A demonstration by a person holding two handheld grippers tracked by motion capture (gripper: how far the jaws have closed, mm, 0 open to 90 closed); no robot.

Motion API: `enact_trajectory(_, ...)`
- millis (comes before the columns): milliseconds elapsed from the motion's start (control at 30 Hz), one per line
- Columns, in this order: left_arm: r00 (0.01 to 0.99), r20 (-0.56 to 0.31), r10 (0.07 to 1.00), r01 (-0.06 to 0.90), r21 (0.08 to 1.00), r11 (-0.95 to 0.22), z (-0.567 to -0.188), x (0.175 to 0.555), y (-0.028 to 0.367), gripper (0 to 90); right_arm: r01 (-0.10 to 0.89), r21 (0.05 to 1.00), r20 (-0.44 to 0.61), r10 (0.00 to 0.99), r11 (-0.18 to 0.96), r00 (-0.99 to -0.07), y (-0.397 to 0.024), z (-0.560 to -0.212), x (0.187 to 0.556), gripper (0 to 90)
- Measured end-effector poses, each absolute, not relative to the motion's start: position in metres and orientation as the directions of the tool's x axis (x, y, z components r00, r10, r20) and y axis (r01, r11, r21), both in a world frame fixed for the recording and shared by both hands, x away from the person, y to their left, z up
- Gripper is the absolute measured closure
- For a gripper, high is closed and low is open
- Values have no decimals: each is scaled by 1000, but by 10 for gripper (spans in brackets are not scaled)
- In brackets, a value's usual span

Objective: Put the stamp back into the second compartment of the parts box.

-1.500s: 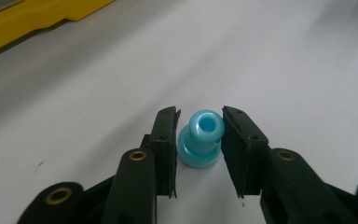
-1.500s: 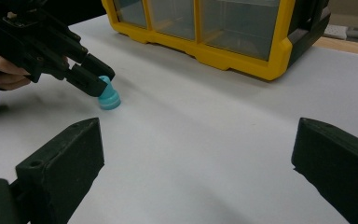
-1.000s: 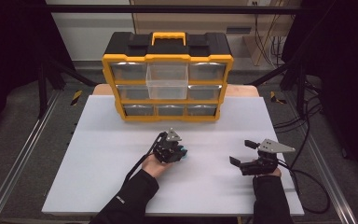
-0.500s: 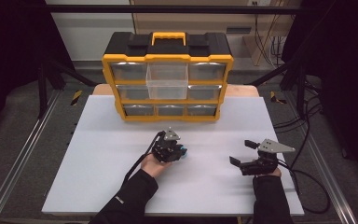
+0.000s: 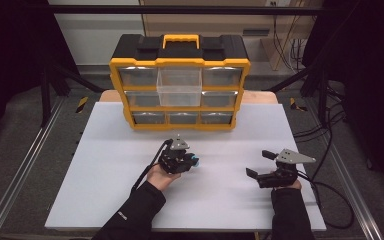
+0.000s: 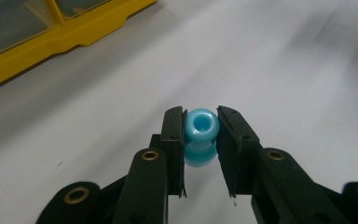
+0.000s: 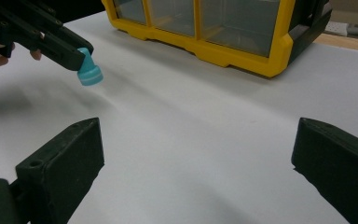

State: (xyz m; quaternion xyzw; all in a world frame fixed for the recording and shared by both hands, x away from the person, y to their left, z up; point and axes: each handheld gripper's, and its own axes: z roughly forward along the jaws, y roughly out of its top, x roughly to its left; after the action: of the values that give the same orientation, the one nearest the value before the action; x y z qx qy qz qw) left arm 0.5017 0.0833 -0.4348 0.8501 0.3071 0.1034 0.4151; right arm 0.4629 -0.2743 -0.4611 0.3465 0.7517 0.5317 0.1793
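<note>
One white table carries everything here, its pale board running from the near edge to a wooden strip at the far side. At the far middle of it stands a yellow-and-black drawer cabinet with a yellow handle on top and rows of clear drawers on its front; the middle drawer of the top row stands pulled out toward the near side. The right gripper rests near the table's right near corner, well apart from the cabinet, its jaws standing wide with only bare table between them, as the right gripper view confirms. The left gripper sits near the middle of the table, just in front of the cabinet, a hand wrapped round its body. Its jaws are clamped on a small light-blue bead, a glossy spool-shaped piece with a hole through its top; the pads press its two sides. In the right gripper view the bead hangs from those jaws above the table, tilted.
</note>
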Motion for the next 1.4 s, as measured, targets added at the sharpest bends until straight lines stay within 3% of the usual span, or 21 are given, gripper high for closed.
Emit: enact_trajectory(1400,792,-70,606,397,814,-425,-385,478,131,724,340,919,99,719,199,-688,-274,-462,464,28)
